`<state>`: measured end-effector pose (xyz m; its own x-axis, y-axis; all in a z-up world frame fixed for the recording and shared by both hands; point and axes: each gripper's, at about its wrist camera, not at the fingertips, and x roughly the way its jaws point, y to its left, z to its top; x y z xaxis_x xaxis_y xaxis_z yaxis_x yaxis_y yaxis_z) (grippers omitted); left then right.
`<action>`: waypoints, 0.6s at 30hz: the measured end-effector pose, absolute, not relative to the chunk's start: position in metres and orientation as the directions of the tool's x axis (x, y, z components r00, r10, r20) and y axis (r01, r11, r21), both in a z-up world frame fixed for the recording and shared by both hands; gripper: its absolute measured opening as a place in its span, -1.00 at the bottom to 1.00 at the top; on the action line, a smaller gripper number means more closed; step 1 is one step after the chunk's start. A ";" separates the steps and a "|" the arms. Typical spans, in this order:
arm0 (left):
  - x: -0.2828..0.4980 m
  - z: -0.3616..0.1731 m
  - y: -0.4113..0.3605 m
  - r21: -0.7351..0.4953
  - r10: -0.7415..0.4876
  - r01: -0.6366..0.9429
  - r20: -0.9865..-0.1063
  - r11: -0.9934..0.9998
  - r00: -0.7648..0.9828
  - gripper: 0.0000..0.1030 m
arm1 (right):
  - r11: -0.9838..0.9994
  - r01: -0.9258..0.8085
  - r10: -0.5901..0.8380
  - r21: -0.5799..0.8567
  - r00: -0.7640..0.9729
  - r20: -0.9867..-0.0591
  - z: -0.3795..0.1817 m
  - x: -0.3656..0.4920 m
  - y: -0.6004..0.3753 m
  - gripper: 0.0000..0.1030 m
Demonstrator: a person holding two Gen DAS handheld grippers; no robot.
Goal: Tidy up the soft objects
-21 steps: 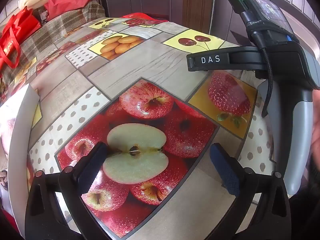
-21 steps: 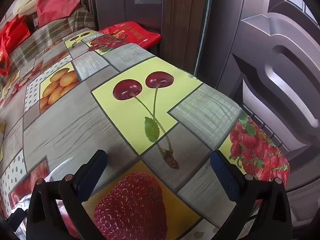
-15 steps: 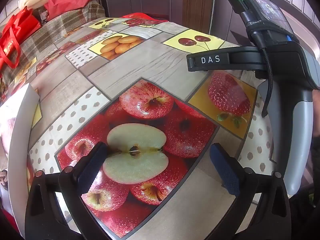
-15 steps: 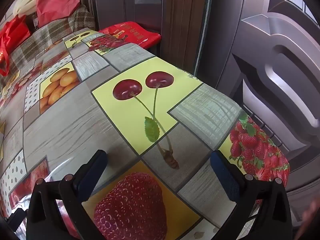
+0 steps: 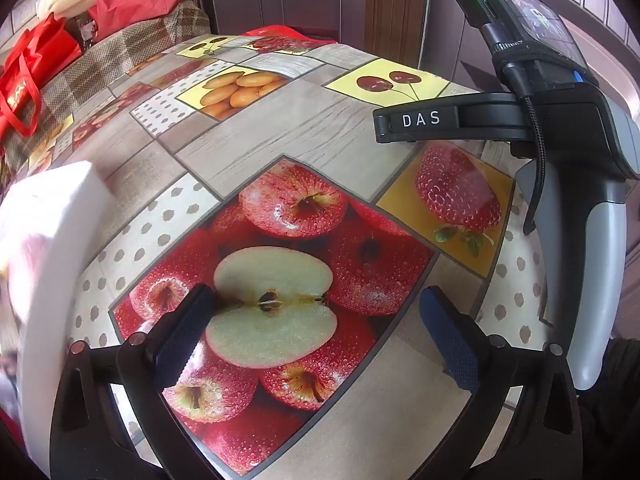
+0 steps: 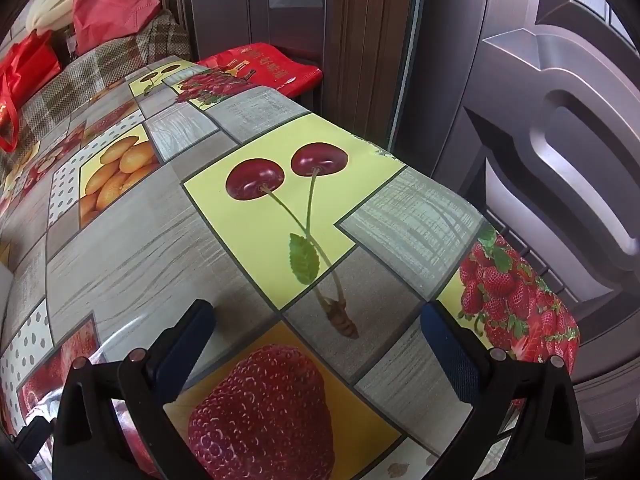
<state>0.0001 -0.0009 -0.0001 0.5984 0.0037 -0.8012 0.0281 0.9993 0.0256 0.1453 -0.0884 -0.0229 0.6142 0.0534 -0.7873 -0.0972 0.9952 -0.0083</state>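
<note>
Two grippers hang above a table covered in a glossy oilcloth (image 5: 256, 136) printed with fruit panels, both tilted downward and both empty. In the left wrist view, at the far left edge, a white soft foam block (image 5: 52, 240) rests on the cloth, blurred and partly out of frame — its full shape cannot be told. The left gripper (image 5: 316, 328) has its jaws spread wide, blue textured pads well apart, over the printed panel of red apples and a halved apple; nothing lies between them. To the right of it the right-hand tool shows from the side: a black and grey handle with a black arm marked "DAS" and a mounted device with a green light. In the right wrist view, the right gripper (image 6: 316, 348) is likewise fully spread over the printed cherries and strawberry, holding nothing. Behind the table at upper left sit a checked fabric surface (image 6: 100, 68), a red bag (image 6: 24, 68) and a red cushion (image 6: 116, 4); a flat red packet (image 6: 264, 68) lies by the far edge, and dark panelled doors (image 6: 540, 120) stand at right.
</note>
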 end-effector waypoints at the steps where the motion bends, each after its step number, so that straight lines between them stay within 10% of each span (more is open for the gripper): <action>1: 0.000 0.000 -0.001 0.025 0.004 0.028 -0.801 0.999 0.598 0.99 | 0.995 -0.097 0.054 -0.008 0.614 -0.787 -0.023 0.145 -0.088 1.00; 18: 0.001 0.001 -0.003 0.025 -0.014 0.057 -0.801 0.998 0.598 0.99 | 0.995 -0.097 0.055 -0.006 0.614 -0.787 -0.023 0.146 -0.089 1.00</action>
<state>0.0014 -0.0027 0.0006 0.5980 -0.0139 -0.8014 0.0567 0.9981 0.0250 0.1456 -0.0887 -0.0231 0.6139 0.0553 -0.7874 -0.0973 0.9952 -0.0060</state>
